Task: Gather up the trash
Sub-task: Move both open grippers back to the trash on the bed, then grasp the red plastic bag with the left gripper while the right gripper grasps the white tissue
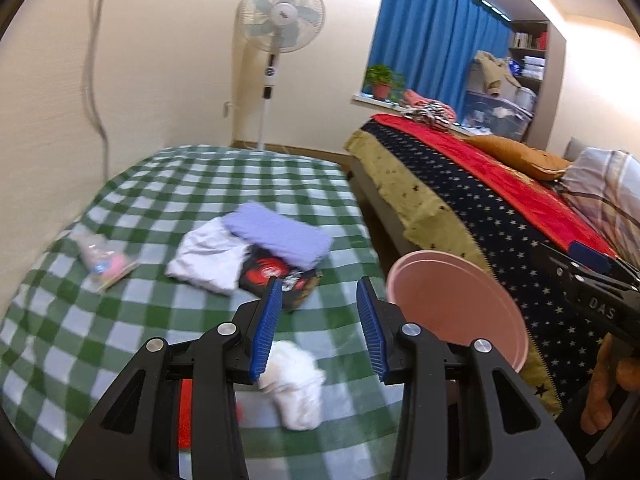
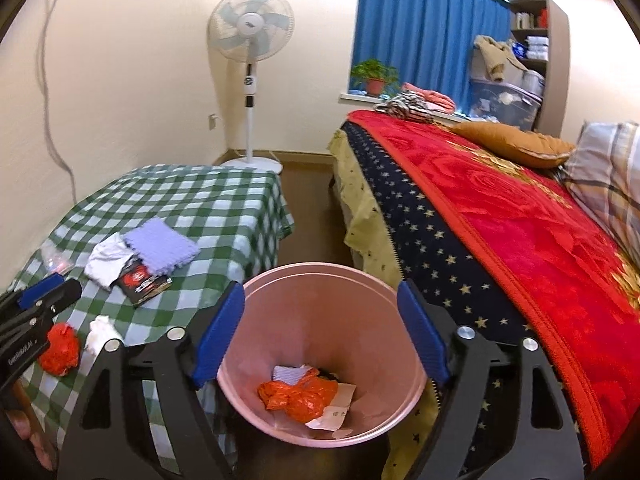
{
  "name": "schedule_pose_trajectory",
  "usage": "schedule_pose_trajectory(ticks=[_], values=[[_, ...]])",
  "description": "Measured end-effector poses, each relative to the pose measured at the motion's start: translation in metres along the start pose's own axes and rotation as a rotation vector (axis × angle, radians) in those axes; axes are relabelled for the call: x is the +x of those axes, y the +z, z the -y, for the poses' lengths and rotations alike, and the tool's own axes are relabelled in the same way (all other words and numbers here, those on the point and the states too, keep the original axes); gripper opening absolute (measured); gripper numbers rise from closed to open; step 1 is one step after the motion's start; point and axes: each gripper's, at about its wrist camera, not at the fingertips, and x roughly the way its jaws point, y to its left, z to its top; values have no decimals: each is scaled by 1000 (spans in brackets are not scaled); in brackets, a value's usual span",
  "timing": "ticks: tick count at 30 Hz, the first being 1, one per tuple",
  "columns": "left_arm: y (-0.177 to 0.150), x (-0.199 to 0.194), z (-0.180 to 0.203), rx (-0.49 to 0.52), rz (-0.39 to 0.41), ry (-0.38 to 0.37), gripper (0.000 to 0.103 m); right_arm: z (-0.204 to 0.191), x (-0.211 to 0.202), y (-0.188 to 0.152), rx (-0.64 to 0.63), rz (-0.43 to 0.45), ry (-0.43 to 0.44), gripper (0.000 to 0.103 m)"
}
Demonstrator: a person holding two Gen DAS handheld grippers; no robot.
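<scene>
A crumpled white tissue (image 1: 294,386) lies on the green checked table (image 1: 120,344), just below my open, empty left gripper (image 1: 318,322). In the right wrist view the tissue (image 2: 100,334) lies beside a crumpled red wrapper (image 2: 60,348). A red object (image 1: 190,416) shows under the left gripper. My right gripper (image 2: 320,334) is open and empty over the pink trash bin (image 2: 248,360), which holds orange plastic (image 2: 300,394) and paper scraps. The bin (image 1: 456,312) stands at the table's right edge.
On the table lie a purple cloth (image 1: 276,234), a white cloth (image 1: 208,258), a black and red packet (image 1: 276,276) and a clear bag (image 1: 104,262). A bed with a red blanket (image 2: 520,232) is to the right. A standing fan (image 2: 250,40) is in the corner.
</scene>
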Motion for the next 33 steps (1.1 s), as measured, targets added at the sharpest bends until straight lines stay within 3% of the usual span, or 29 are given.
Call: schedule_pose_trajectory(ticks=[4,6,9,15,19,22,24,26,29,33], values=[[-1,-12,-12,-10,9,51,46,-12,-8,-3,-8,1,34,81],[-1,-18,-18,-16,17,87,62,-16,-10,-4,2,0,56,85],[1,-30,-27,-27,25,143,76,-23,-17,-5,4,15,74,88],[6,-61,-53,-70,46,213,79,-36,-22,-5,6,21,139,88],[3,-79,-73,-102,47,225,78,-43,-19,-5,53,0,203,82],[-1,-86,-82,-111,48,239,63,-52,-13,-9,85,-30,249,68],[-5,-88,-91,-143,45,231,47,-61,-9,-13,88,-50,291,59],[-10,-87,-95,-148,34,224,44,-70,-6,-16,78,-67,330,52],[-18,-81,-95,-140,14,204,37,-86,-2,-20,55,-83,380,51],[-28,-71,-98,-165,-16,184,37,-108,3,-24,13,-104,419,51]])
